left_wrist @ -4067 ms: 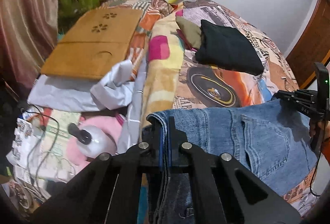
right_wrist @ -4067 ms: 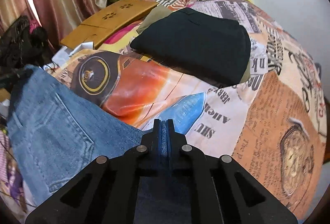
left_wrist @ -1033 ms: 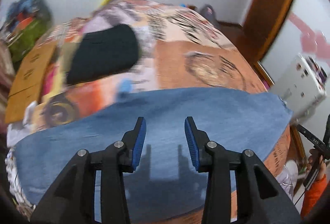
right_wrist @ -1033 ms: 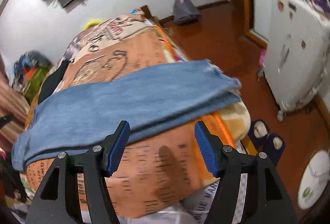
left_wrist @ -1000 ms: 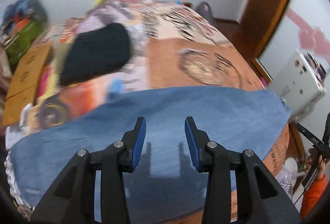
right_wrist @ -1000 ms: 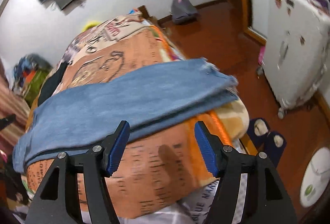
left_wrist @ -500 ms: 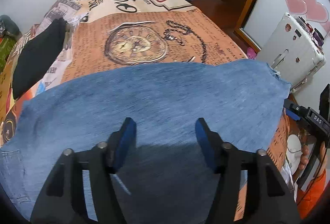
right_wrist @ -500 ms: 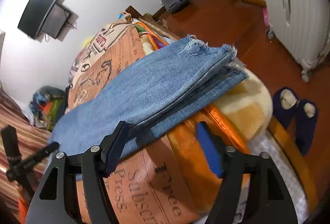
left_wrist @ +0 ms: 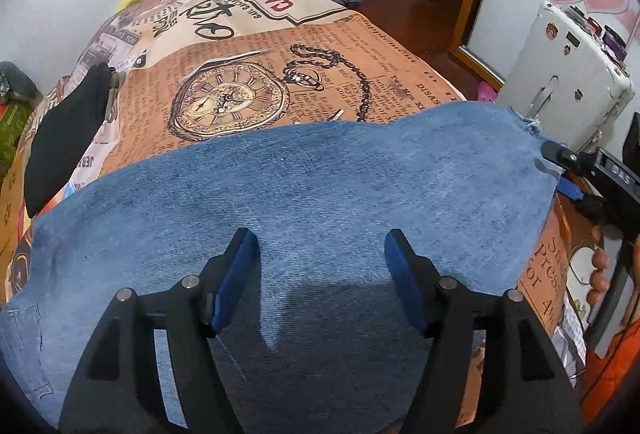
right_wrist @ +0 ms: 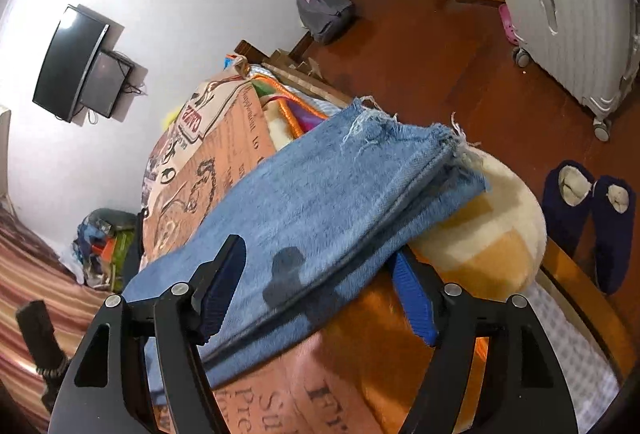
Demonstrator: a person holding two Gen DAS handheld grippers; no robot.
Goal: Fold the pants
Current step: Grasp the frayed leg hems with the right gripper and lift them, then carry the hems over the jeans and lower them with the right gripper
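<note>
The blue jeans [left_wrist: 304, 186] lie flat across the bed, legs stacked lengthwise, frayed hems at the right end. My left gripper [left_wrist: 320, 266] is open and hovers over the middle of the denim. My right gripper [right_wrist: 320, 286] is open, its fingers astride the hem end of the jeans [right_wrist: 320, 202] at the bed's corner; the denim edge lies between them, not clamped. The right gripper also shows at the right edge of the left wrist view [left_wrist: 568, 170].
The bedspread [left_wrist: 248, 74] has a pocket-watch print. A folded black garment [left_wrist: 64, 138] lies at the far left. A white suitcase [right_wrist: 572, 6] and dark slippers [right_wrist: 588, 206] stand on the wooden floor [right_wrist: 432, 46] beside the bed. A TV [right_wrist: 76, 62] hangs on the wall.
Both grippers let go of the jeans and opened wide. The left moved over the middle of the legs; the right came closer to the hem end at the bed corner.
</note>
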